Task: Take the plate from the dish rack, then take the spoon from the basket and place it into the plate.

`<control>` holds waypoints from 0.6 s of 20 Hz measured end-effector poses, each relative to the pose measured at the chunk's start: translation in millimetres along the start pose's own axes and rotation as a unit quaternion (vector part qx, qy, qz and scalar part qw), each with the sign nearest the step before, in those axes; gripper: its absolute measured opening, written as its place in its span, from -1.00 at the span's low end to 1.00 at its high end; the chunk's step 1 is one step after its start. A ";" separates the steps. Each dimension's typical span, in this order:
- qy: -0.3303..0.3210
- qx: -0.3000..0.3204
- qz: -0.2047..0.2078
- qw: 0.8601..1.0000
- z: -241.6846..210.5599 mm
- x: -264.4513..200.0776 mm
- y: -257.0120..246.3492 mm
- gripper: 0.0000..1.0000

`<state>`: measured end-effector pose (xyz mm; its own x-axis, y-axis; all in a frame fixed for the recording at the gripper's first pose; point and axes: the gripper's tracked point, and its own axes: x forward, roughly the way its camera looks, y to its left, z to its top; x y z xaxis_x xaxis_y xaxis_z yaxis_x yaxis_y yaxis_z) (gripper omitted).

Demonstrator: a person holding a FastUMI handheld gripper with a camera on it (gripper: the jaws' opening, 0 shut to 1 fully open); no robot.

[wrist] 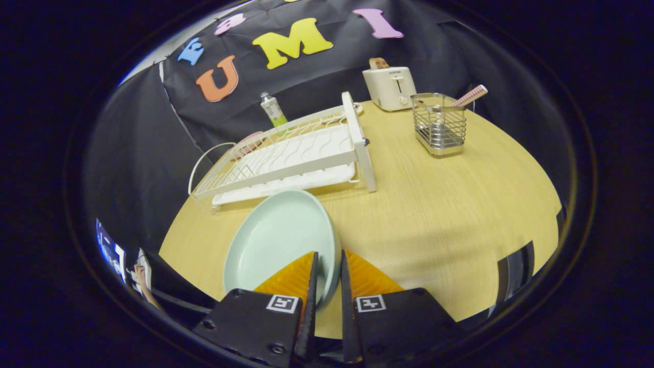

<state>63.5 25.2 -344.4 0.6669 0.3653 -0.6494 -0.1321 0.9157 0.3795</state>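
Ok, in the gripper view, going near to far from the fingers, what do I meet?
Gripper shut on the pale green round plate rim → white wire dish rack → small green-labelled bottle by the booth wall.

Gripper (328, 266) tilted, fingers (294, 278) pinched on the plate (276, 240) rim

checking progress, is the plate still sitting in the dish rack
No, the plate is out of the dish rack, its rim held between the fingers of the gripper above the table.
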 end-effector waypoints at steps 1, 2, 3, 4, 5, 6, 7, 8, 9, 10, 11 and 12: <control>-0.003 -0.003 0.001 1.000 -1.0 2.6 -3.4 -0.41; -0.009 -0.008 -0.002 1.000 -0.3 3.0 -6.5 -0.38; -0.021 -0.019 -0.009 1.000 3.0 2.0 -10.5 -0.36; -0.037 -0.030 -0.020 0.999 8.7 0.6 -15.8 -0.38; -0.053 -0.037 -0.025 0.998 13.9 -4.3 -18.3 -0.40; -0.068 -0.038 -0.017 0.997 18.8 -7.9 -17.2 -0.37; -0.083 -0.039 -0.016 0.996 23.6 -12.2 -19.4 -0.21; -0.104 -0.043 -0.023 0.993 31.6 -16.9 -25.4 -0.06; -0.130 -0.051 -0.035 0.990 40.7 -22.4 -33.6 0.12; -0.156 -0.059 -0.054 0.984 51.4 -28.5 -44.4 0.30; -0.181 -0.066 -0.070 0.979 61.2 -35.1 -53.7 0.62; -0.198 -0.071 -0.075 0.975 68.7 -41.0 -59.8 0.71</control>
<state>94.5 -56.0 -295.3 0.9139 0.1578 -0.3740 -0.0928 0.9782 0.1860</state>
